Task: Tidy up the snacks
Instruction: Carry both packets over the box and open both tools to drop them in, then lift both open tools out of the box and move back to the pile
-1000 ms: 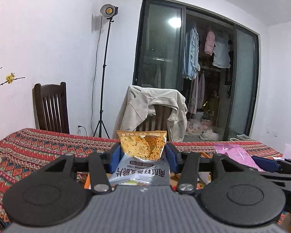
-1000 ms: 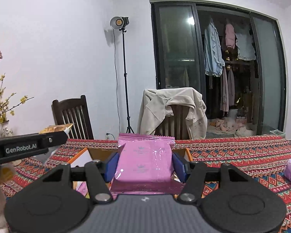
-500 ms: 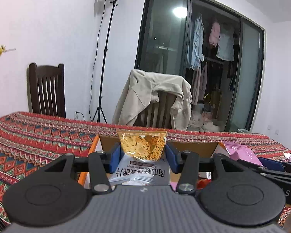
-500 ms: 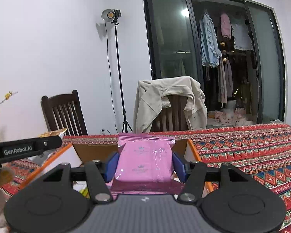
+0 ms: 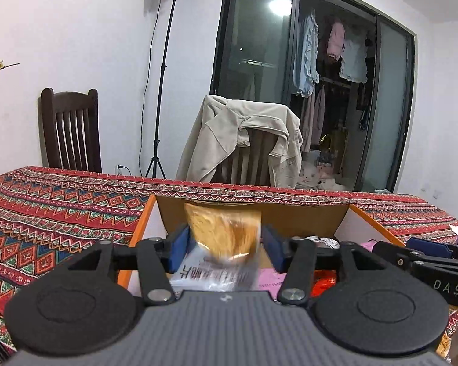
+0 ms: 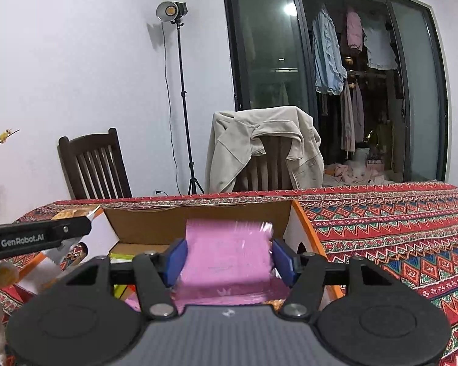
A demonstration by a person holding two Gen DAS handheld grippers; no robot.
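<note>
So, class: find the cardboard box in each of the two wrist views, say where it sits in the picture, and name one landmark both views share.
Left wrist view: the cardboard box sits lower centre, on the patterned tablecloth, just beyond the left gripper.
Right wrist view: the box sits lower centre-left, beyond the right gripper.
Shared landmark: the chair draped with a beige jacket, behind the table.

Two wrist views, shared box (image 5: 253, 213) close ahead

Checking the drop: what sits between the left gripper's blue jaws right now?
In the left wrist view, a blurred orange-and-silver snack packet sits between the left gripper's opening jaws, over the open cardboard box.
</note>
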